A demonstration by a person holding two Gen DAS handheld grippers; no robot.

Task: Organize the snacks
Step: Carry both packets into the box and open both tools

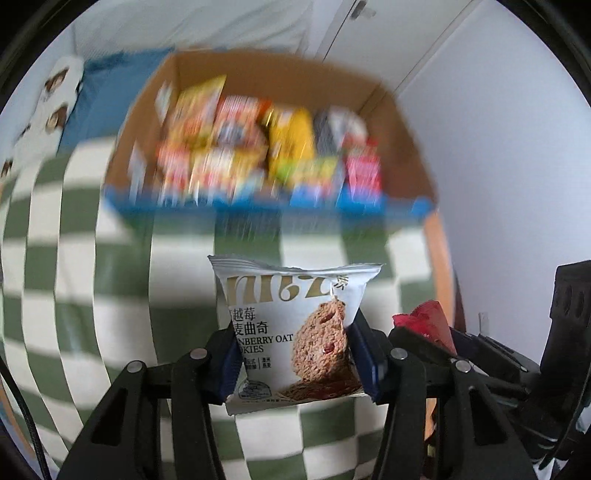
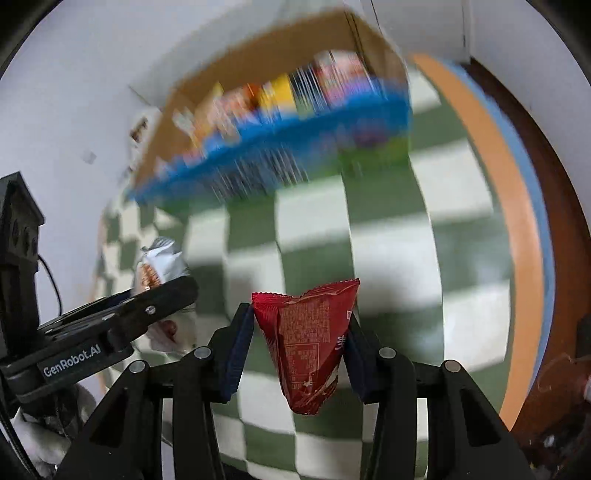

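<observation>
My left gripper [image 1: 293,354] is shut on a white cranberry oat cookie packet [image 1: 295,325], held upright above the green-and-white checked cloth [image 1: 74,295]. My right gripper [image 2: 301,339] is shut on a red snack packet [image 2: 308,339], pinched at its sides. Ahead stands an open cardboard box [image 1: 402,147] with a blue front edge, blurred, holding several colourful snack packs [image 1: 258,147]. The red packet [image 1: 424,321] shows at the right of the left wrist view. The left gripper with the white packet [image 2: 159,262] shows at the left of the right wrist view, where the box [image 2: 258,66] is also seen.
The checked cloth [image 2: 388,240] has an orange and blue border [image 2: 517,221] at its right side. White walls and a cupboard door [image 1: 369,29] stand behind the box. A blue and white patterned cloth [image 1: 74,96] lies left of the box.
</observation>
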